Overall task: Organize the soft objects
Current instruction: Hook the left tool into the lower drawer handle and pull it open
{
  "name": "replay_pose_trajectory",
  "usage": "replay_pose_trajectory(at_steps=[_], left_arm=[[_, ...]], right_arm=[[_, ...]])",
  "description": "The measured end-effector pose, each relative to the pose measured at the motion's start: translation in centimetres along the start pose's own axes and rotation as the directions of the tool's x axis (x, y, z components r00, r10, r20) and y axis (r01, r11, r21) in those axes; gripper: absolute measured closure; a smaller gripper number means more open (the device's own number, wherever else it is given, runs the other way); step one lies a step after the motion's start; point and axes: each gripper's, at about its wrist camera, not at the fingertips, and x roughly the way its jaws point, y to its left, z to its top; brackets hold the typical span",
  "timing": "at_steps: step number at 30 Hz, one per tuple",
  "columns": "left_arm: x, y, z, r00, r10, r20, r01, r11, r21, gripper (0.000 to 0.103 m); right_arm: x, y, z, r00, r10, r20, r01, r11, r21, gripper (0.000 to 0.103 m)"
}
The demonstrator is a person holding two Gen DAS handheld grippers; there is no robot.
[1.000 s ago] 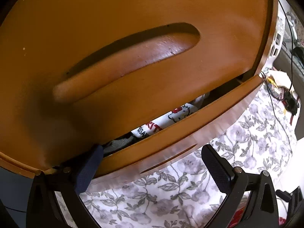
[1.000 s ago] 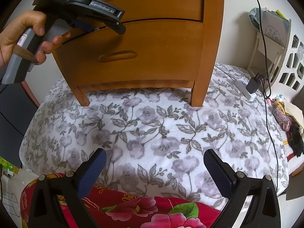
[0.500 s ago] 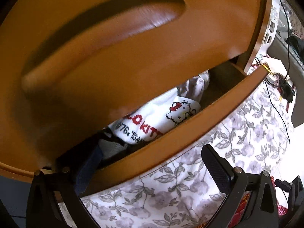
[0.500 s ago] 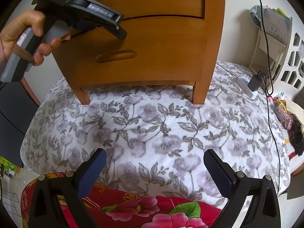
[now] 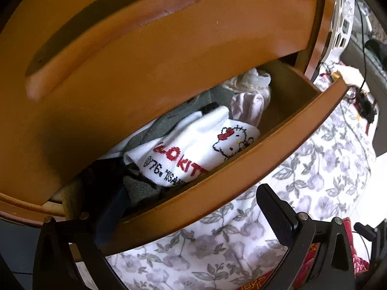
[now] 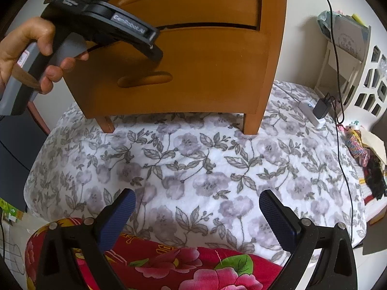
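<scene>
My left gripper (image 5: 193,215), jaws spread, straddles the front edge of the drawer (image 5: 241,169), with the white sock (image 5: 193,145) lying crosswise just ahead, while my right gripper (image 6: 197,212), also spread, hangs far back.

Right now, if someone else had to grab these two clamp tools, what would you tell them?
Left gripper: open, one finger hooked behind the orange wooden drawer front, drawer partly open.
Right gripper: open, empty, hovering over the grey floral quilt.
Inside the drawer: white cartoon-cat sock, grey and dark socks, pale lilac cloth, all jumbled.
Done: drawer opened.
Left: sorting; nothing is picked up yet.
</scene>
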Motion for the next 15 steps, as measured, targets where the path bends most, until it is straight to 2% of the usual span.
replay_pose_trajectory(at_steps=[7,12,15], left_arm=[[0.2,-1.0,0.2,0.998,0.063,-0.029,-0.061,0.996,0.057,0.005],[0.0,-1.2,-0.1,1.000,0.016,-0.023,-0.015,0.999,0.039,0.005],[-0.4,-1.1,-0.1,0.999,0.017,-0.028,-0.015,0.998,0.056,0.005]], right_arm=[[-0.1,-0.1,0.0,1.000,0.001,-0.003,-0.001,1.000,0.009,0.000],[-0.1,-0.2,0.0,1.000,0.001,-0.003,-0.001,1.000,0.004,0.000],[-0.1,-0.1,0.0,1.000,0.001,-0.003,-0.001,1.000,0.004,0.000]])
